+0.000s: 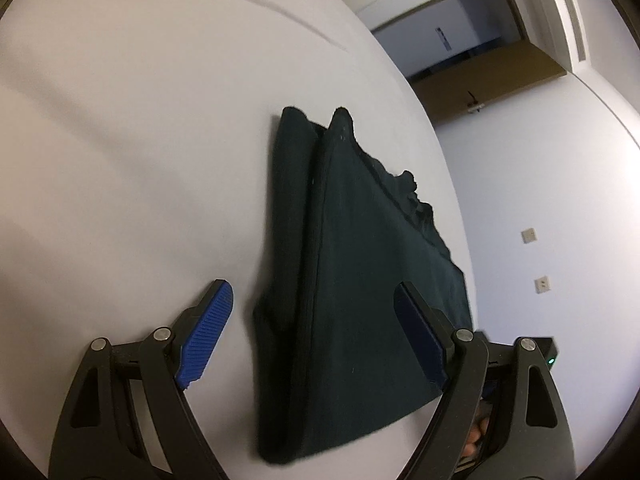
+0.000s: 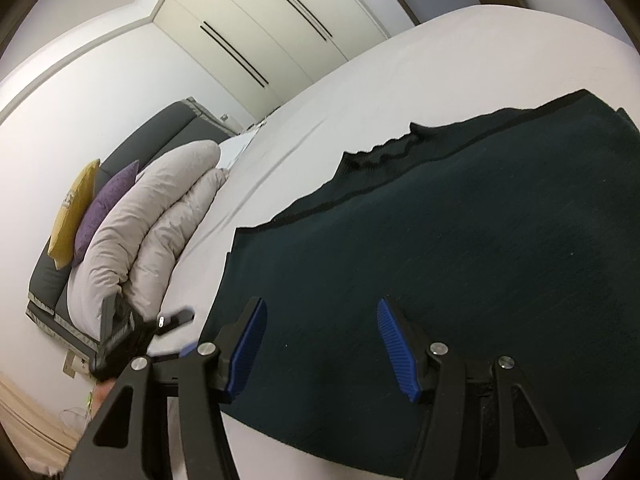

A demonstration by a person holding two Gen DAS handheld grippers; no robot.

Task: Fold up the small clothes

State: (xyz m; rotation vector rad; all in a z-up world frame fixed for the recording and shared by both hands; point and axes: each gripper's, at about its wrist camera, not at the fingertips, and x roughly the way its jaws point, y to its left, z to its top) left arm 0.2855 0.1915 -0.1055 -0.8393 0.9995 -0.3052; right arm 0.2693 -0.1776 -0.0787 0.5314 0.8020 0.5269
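A dark green garment (image 1: 360,280) lies folded lengthwise on the white bed sheet (image 1: 120,160), its ribbed collar bunched at the far right edge. My left gripper (image 1: 311,286) hovers over the near end with its blue pads wide apart; the cloth lies beneath them and neither pad presses on it. In the right wrist view the same garment (image 2: 460,240) spreads flat with a dark seam across it. My right gripper (image 2: 321,303) is open above its near edge with nothing pinched. The left gripper's black body (image 2: 120,332) shows blurred at the left.
A folded pale duvet (image 2: 152,220) lies at the head of the bed with a purple cushion (image 2: 106,208) and a yellow cushion (image 2: 74,216) against a dark headboard. White wardrobes (image 2: 260,20) stand behind. An open doorway (image 1: 480,80) lies beyond the bed's edge.
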